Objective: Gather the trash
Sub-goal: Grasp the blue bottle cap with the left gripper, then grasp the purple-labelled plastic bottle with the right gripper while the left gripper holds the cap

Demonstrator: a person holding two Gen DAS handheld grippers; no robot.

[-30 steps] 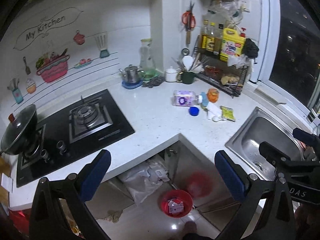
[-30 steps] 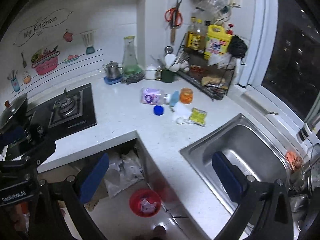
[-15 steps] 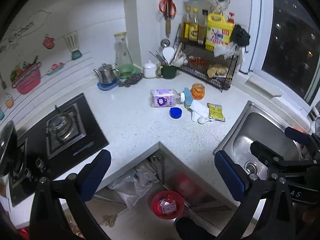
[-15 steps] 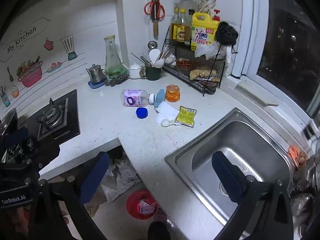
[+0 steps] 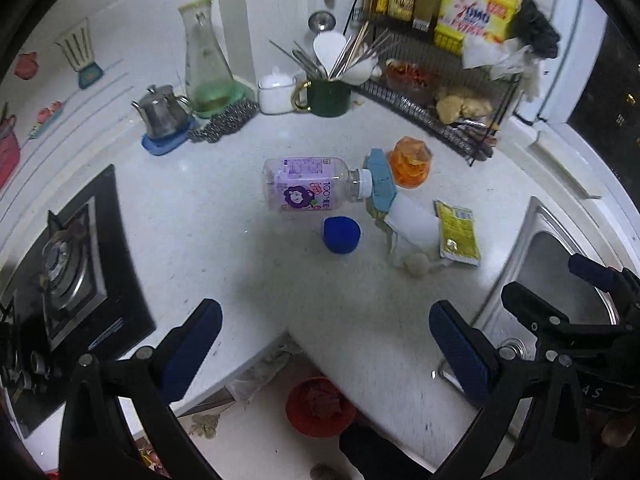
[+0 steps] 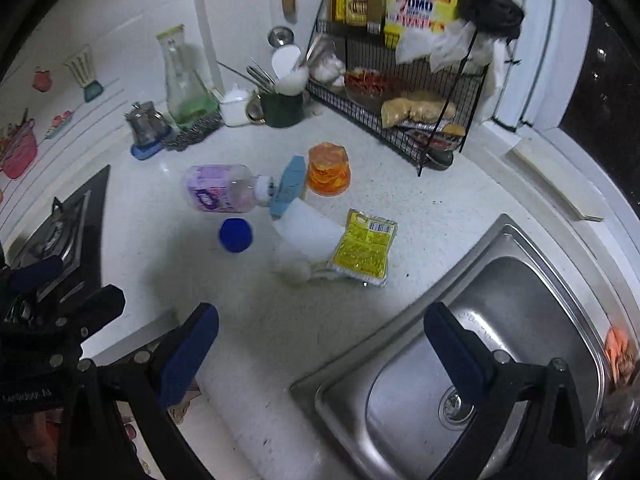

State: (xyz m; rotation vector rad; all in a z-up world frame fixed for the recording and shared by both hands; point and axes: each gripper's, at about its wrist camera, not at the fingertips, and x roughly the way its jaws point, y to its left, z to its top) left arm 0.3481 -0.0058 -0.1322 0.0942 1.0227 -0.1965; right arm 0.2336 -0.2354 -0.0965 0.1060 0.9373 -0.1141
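Trash lies on the white counter: a purple-labelled plastic bottle (image 5: 308, 184) (image 6: 224, 194) on its side, a blue cap (image 5: 341, 235) (image 6: 235, 234), a teal box (image 5: 381, 179) (image 6: 289, 186), an orange plastic cup (image 5: 411, 162) (image 6: 328, 169), white paper with a spoon (image 5: 412, 232) (image 6: 306, 240), and a yellow packet (image 5: 457, 232) (image 6: 366, 248). My left gripper (image 5: 326, 350) is open and empty, above the counter's inner corner. My right gripper (image 6: 320, 346) is open and empty, above the counter beside the sink. A red bin (image 5: 320, 406) stands on the floor below.
A steel sink (image 6: 500, 360) (image 5: 552, 264) lies at the right. A gas hob (image 5: 68, 276) (image 6: 56, 232) lies at the left. At the back stand a wire rack (image 6: 404, 92), a green utensil mug (image 5: 326, 96), a glass flask (image 5: 208, 76) and a small kettle (image 5: 162, 110).
Both grippers have moved forward and closer to the counter, so the trash looks larger and more central. Both stay open and empty.
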